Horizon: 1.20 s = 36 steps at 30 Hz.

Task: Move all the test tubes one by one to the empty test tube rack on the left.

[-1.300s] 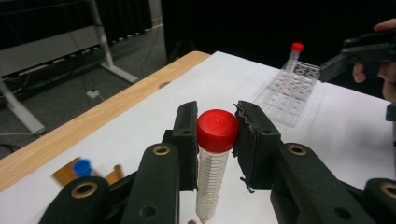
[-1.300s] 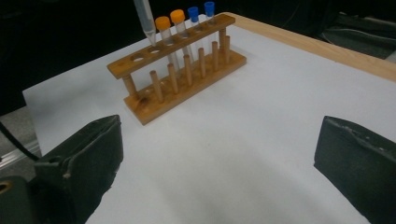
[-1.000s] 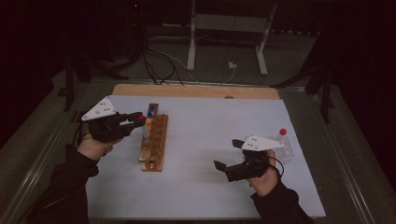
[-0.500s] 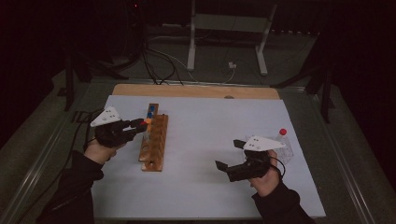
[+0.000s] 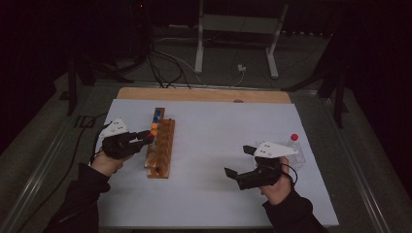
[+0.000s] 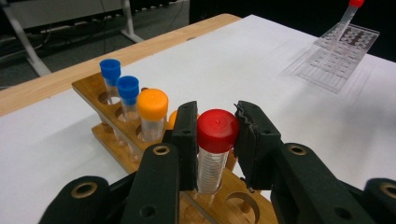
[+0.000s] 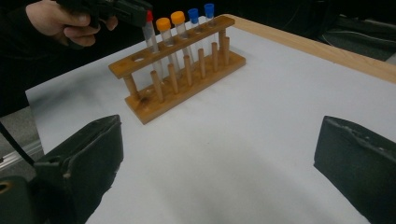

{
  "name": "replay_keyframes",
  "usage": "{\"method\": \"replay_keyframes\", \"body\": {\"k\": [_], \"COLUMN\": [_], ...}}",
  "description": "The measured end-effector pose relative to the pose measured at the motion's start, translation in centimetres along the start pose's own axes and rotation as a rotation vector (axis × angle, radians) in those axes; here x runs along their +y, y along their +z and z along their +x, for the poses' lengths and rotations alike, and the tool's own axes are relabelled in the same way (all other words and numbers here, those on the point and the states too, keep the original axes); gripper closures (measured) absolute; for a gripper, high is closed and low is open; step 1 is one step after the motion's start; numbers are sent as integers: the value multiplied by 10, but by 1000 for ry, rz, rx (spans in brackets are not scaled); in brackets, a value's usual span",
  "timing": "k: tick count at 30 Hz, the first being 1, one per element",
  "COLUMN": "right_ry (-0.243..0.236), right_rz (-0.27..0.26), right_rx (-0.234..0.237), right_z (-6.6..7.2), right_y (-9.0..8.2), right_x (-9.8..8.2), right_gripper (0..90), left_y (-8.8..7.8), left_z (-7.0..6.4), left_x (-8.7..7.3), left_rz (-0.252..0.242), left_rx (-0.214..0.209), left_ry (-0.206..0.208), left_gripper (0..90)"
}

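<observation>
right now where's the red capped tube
In the left gripper view the red capped tube is clamped in the left gripper, over the wooden rack, beside the orange capped tubes.

Wooden rack (image 5: 160, 147) with capped tubes (image 6: 152, 114) blocks the tabletop's (image 5: 214, 141) left side. Clear plastic tray (image 6: 338, 56) stands at the right edge. Broad white surface between them lies open for passage.

A lab: wooden tube rack (image 5: 160, 148) (capped sample tubes (image 6: 152, 115)).
</observation>
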State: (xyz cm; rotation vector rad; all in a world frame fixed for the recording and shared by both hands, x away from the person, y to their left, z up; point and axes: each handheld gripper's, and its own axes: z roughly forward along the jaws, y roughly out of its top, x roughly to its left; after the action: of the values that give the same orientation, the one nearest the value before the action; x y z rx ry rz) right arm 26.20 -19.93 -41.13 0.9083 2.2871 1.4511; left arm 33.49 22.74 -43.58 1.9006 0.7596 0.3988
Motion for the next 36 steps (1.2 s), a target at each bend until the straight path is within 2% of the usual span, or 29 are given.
{"method": "replay_keyframes", "body": {"k": [11, 16, 19, 22, 24, 25, 26, 27, 29, 32, 36], "right_ry": [-3, -14, -59, -107, -120, -121, -119, -110, -70, -30, -13], "right_rz": [-3, -29, -62, -121, -129, -128, -122, -119, -108, -108, -130], "right_rx": [3, -5, -28, -48, -50, -60, -71, -83, -89, -134, -214], "right_z": [0, 0, -1, -5, -10, -12, -14, -17, -25, -37, -53], "right_y": [-1, -5, -10, -17, -22, -25, -29, -32, -39, -50, -66], "right_x": [1, 3, 6, 9, 11, 11, 12, 13, 13, 11, 3], "right_gripper": [10, 11, 11, 11, 16, 56, 92, 96, 89, 56, 32], "left_y": [3, 1, -3, -9, -12, -13, -14, -15, -17, -19, -22], "left_z": [2, 1, -4, -11, -16, -19, -21, -24, -28, -32, -35], "left_x": [-6, -7, -4, 1, 3, 4, 5, 5, 7, 7, 5], "left_rz": [21, 8, -19, -40, -54, -56, -57, -61, -61, -59, -58], "left_rx": [-11, -10, -28, -38, -36, -50, -52, -60, -77, -105, -109], "left_ry": [-10, -15, -16, -19, -20, -19, -13, -8, -7, -6, 6], "left_gripper": [716, 705, 562, 363, 265, 219, 163, 152, 83, 20, 20]}}
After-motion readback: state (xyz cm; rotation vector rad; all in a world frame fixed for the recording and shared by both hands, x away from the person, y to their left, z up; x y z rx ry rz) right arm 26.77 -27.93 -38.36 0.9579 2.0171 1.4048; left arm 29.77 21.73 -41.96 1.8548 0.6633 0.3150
